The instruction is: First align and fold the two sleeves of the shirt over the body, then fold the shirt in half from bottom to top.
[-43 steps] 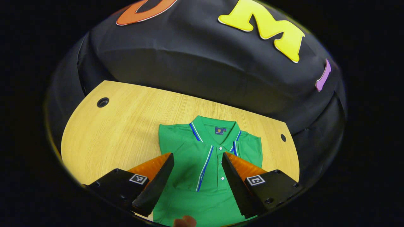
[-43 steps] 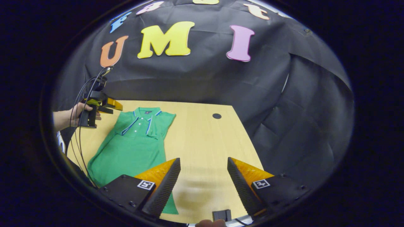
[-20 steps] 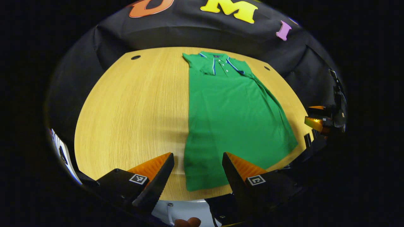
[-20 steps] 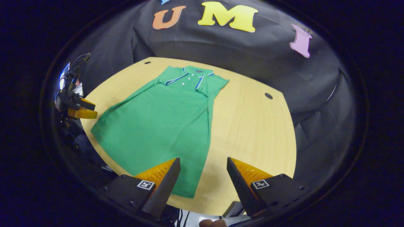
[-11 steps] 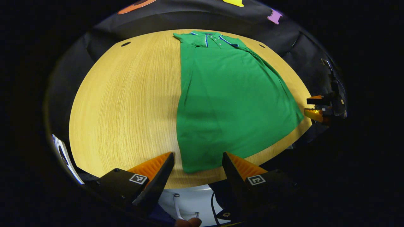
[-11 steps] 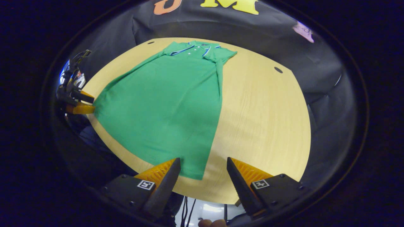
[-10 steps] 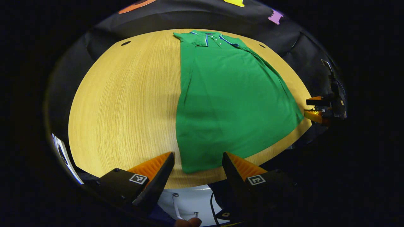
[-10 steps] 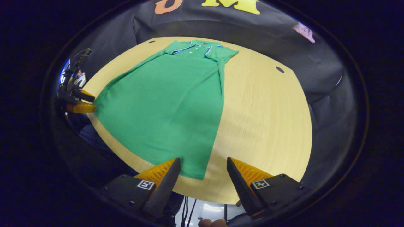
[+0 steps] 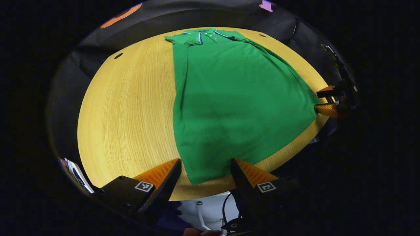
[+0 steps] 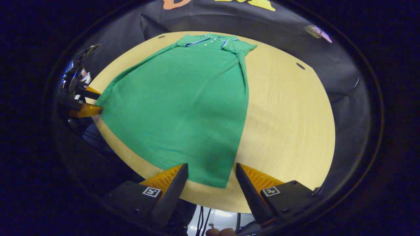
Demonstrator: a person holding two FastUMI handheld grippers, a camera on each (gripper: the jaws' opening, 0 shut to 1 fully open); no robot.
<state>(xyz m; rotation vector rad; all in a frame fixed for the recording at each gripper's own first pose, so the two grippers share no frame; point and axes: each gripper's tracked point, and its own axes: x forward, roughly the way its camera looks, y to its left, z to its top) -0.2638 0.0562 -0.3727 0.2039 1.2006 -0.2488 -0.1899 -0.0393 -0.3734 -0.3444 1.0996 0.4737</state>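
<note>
The left gripper (image 9: 205, 164) hangs with its fingers spread wide and empty at one near hem corner of the green polo shirt (image 9: 229, 98). The right gripper (image 10: 211, 168), fingers likewise wide apart and holding nothing, frames the other hem corner. The shirt lies flat on the light wooden worktop (image 9: 128, 108), sleeves folded in, its blue-and-white striped collar (image 10: 205, 42) at the far end.
</note>
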